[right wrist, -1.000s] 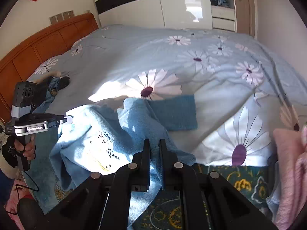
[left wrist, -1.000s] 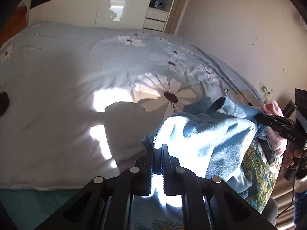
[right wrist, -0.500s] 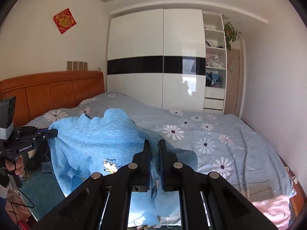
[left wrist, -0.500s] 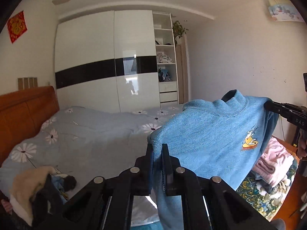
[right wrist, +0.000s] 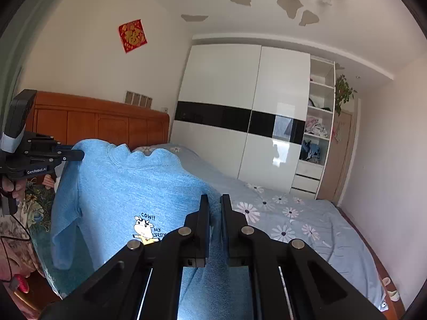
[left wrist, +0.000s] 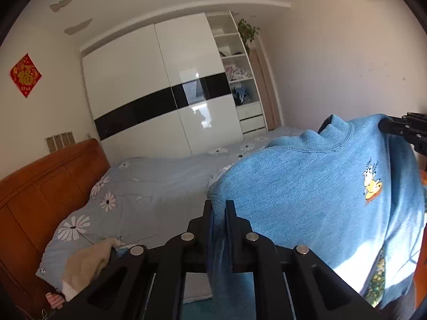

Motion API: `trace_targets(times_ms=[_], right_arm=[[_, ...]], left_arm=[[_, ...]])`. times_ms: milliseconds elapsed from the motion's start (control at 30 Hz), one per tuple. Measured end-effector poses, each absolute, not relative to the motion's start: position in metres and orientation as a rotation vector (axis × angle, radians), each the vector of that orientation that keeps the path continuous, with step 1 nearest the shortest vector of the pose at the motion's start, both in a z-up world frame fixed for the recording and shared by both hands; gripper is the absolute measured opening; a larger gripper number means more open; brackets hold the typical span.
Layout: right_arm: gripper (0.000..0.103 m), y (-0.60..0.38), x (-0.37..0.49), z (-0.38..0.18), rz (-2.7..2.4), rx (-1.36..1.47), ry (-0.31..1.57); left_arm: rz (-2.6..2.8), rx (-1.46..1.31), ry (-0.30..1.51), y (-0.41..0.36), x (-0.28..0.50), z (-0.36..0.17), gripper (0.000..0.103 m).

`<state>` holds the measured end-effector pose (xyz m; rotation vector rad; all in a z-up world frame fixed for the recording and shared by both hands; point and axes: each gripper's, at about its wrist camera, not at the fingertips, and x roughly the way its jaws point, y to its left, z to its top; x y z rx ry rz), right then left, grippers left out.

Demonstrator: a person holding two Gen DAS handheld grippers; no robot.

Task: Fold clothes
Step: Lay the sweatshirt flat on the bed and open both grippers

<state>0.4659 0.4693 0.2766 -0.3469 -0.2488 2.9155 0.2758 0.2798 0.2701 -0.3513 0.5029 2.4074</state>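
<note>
Left wrist view: the left gripper (left wrist: 218,208) is pinched narrow on one shoulder of a blue sweatshirt (left wrist: 307,194), cloth squeezed between its jaws. The sweatshirt hangs in the air above the near edge of the bed (left wrist: 160,186), its collar at the top and a small cartoon print on the chest. At the right edge the right gripper (left wrist: 384,126) clamps the other shoulder. A wooden headboard (left wrist: 40,186) and a white wardrobe (left wrist: 165,106) stand behind.

Right wrist view: the right gripper (right wrist: 212,208) is likewise closed narrow on a shoulder of the sweatshirt (right wrist: 128,186), fabric caught between its jaws. The left gripper (right wrist: 77,154), held by a hand (right wrist: 10,186), grips the far shoulder. The garment hangs between them with one sleeve dangling, the daisy-print bed (right wrist: 293,218) to the right.

To do this step well, it seems best to keep both shoulders level and pulled gently apart so the body hangs flat, then lay it down on the bed hem first, without slackening either grip early.
</note>
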Motion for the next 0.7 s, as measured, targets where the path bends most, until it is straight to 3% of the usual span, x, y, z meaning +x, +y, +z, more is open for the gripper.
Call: trace_targets(times_ms=[100,400,700], right_arm=[[0.008,0.489,0.412,0.236,2.907,-0.532,-0.184],[0.008,0.552,0.250,0.070,2.757,-1.053,-0.002],[0.008,0.608,0.150,-0.017,2.637,-1.224,0.115]], left_arm=[[2.425,-0.486,0.597,0.310,0.232,0.210,0.012],[2.363,-1.008,0.619,0.390,0.095,0.008,0.010],[2.343,-1.103,0.606,0.436,0.015,-0.057,0.009]])
